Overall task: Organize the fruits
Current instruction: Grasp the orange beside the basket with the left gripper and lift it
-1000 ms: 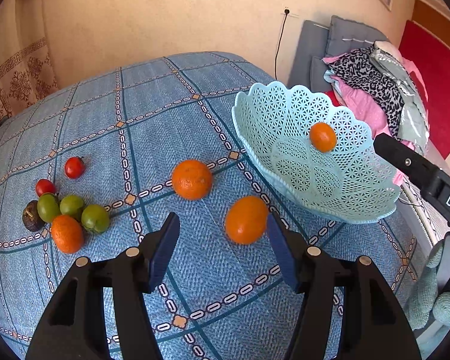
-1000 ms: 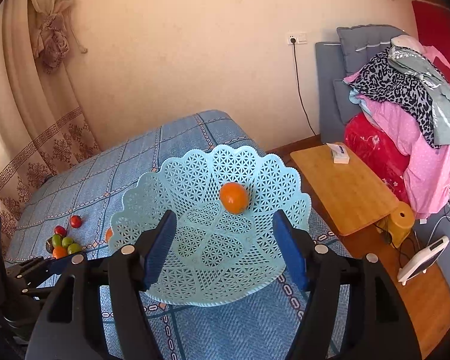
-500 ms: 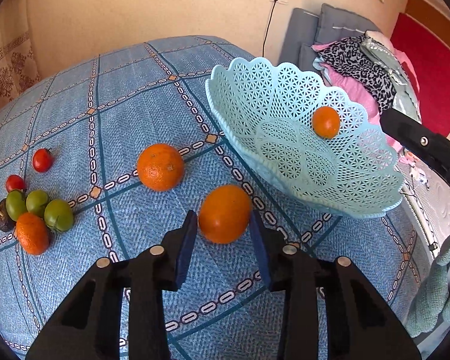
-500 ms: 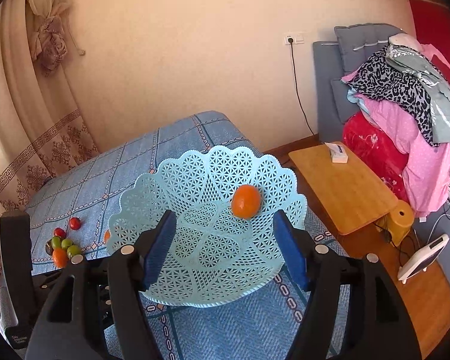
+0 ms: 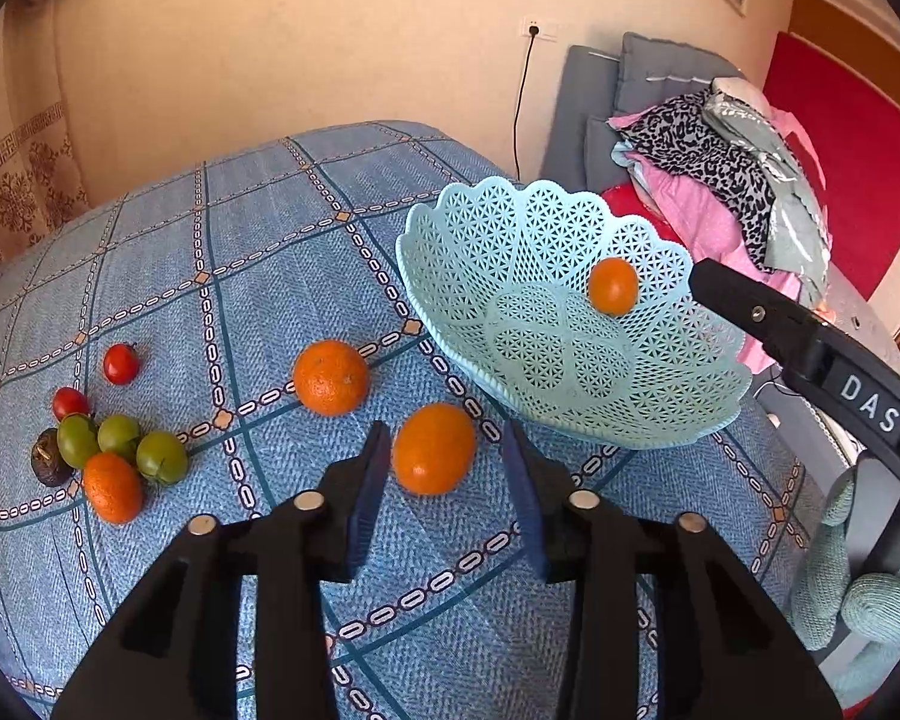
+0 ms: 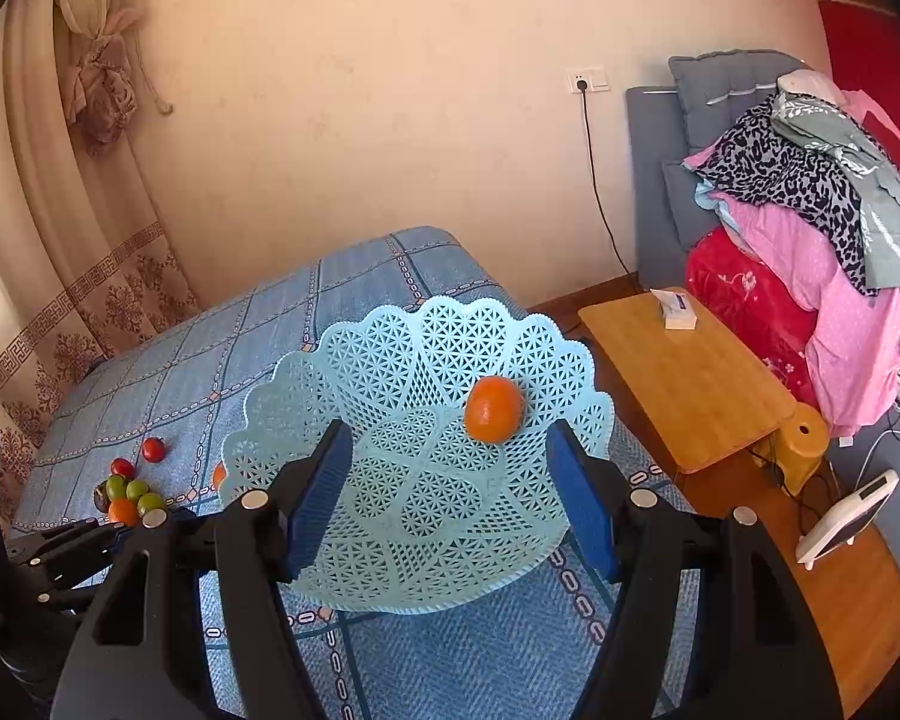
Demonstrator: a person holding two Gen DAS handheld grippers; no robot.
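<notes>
Room: cream walls, a curtain at the left, a clothes heap at the right, and a table under a blue checked cloth [image 5: 258, 276].
Step in hand: picking up the next orange [image 5: 433, 447] for the lattice basket [image 5: 510, 252], as I judge it.
Left gripper [image 5: 444, 456]: half open, its pads either side of that orange. Whether the left pad touches it I cannot tell; a gap shows at the right one.
Right gripper [image 6: 450, 480]: wide open, empty, hovering before the basket.
Next move: close on the orange, lift, carry toward 2 o'clock over the scalloped rim; the round fruit may roll if pinched off-centre.
Oranges: four. One in the basket [image 5: 612, 286], one between the pads, one [image 5: 330, 377] at 10 o'clock of it, one [image 5: 113, 487] in the cluster at 9 o'clock.
Green fruits [image 5: 119, 435]: three.
Red tomatoes [image 5: 120, 363]: two.
Dark fruit [image 5: 48, 465]: one.
Basket: one, tilted, at 1 o'clock of the held orange.
</notes>
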